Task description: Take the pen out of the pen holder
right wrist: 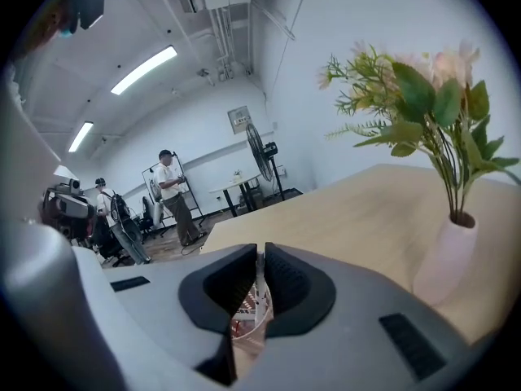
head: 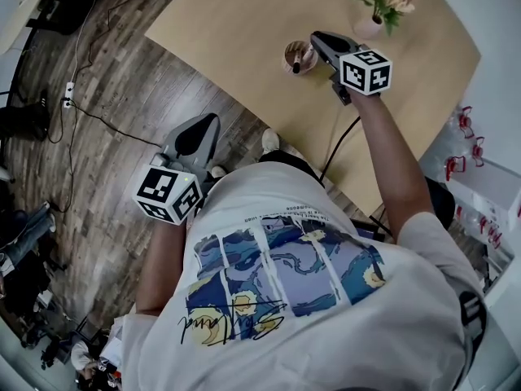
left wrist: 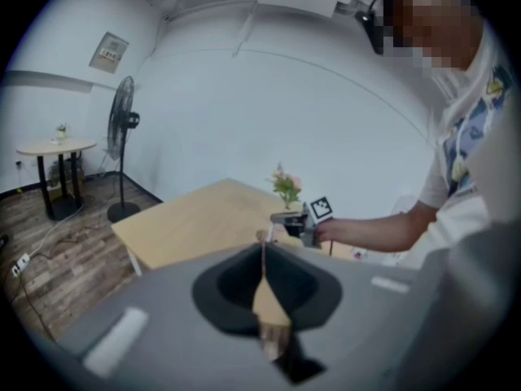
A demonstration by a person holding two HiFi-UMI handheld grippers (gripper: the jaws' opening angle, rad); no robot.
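A person in a white printed T-shirt (head: 326,300) is holding two grippers. Nearest, the left gripper (head: 212,118) is hanging over the wooden floor (head: 122,88), short of the table's near edge, its jaws pressed together on nothing. Farther out, the right gripper (right wrist: 260,252) is reaching over the table (head: 228,23), its jaws clenching a thin white pen (right wrist: 260,287). The pen is standing upright in the copper mesh pen holder (head: 290,53), partway in from the near edge. Beyond, a pale vase (right wrist: 446,261) of flowers is sitting.
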